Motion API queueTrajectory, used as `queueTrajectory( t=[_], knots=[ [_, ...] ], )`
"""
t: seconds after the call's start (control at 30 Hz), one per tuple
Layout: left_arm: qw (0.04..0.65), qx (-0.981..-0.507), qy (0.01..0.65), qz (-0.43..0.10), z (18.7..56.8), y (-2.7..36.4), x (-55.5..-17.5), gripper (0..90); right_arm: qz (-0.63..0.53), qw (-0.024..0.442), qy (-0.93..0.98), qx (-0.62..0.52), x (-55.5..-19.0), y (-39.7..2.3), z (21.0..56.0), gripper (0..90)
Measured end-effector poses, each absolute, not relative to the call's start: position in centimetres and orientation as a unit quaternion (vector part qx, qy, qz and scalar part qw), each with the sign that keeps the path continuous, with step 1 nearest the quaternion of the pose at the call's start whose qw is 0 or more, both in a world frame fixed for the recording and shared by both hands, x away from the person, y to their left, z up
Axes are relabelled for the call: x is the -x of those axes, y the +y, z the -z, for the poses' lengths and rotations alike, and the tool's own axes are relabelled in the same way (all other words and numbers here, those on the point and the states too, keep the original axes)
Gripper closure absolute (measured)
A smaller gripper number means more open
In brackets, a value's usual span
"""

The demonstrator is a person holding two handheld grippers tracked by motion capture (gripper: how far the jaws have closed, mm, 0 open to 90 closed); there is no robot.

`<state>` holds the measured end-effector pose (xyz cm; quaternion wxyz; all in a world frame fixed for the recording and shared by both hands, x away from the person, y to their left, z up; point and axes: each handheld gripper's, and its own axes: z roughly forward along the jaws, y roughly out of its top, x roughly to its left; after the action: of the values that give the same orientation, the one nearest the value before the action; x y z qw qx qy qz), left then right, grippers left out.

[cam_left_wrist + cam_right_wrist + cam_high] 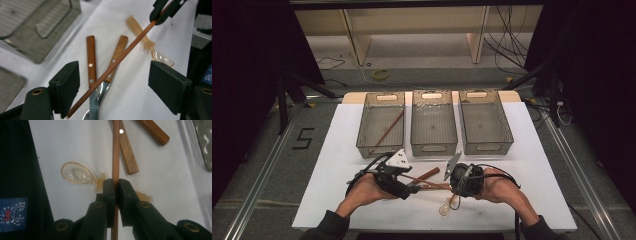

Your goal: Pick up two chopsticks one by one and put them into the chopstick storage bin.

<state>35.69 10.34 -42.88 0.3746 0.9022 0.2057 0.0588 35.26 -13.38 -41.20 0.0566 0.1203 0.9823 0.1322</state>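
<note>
A slim, round, reddish-brown wooden chopstick ran level above the smooth white tabletop, spanning the space between the two hand-held tools. The right gripper had its matte black pads pinched tight on one end of the stick, which passed straight between them. The left gripper stood wide apart, its blocky black pads well to either side of the stick's other end; the stick crossed the gap close to one pad, and I could not tell whether it touched it.

Under the stick lay two pieces of cutlery with flat, warm-brown wooden handles, each set with small bright rivets and joined to shiny metal lower down. Their handles splayed apart in a narrow V. Just beside them lay a clear, amber-tinted plastic spoon with a glossy oval bowl and a pale, blurred handle.

At the far edge of the table three smoky, translucent plastic bins with ribbed floors and slot handles stood side by side. The left one held another thin brown stick lying on a slant; nothing showed in the other two.
</note>
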Motion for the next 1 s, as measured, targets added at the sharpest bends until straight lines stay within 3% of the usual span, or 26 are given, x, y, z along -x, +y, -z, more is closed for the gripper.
queueTrajectory(
  t=[0.47,1.0],
  knots=[
    [0.33,-0.93,0.153,-0.053,43.2,8.0,-35.3,37.8,-0.13,0.054,0.986,-0.086,-34.4,-12.5,41.2,84.9],
    [0.288,-0.95,0.111,-0.039,43.9,7.2,-34.7,63.8,-0.129,0.052,0.988,-0.067,-33.8,-12.0,41.3,84.9]
  ],
)
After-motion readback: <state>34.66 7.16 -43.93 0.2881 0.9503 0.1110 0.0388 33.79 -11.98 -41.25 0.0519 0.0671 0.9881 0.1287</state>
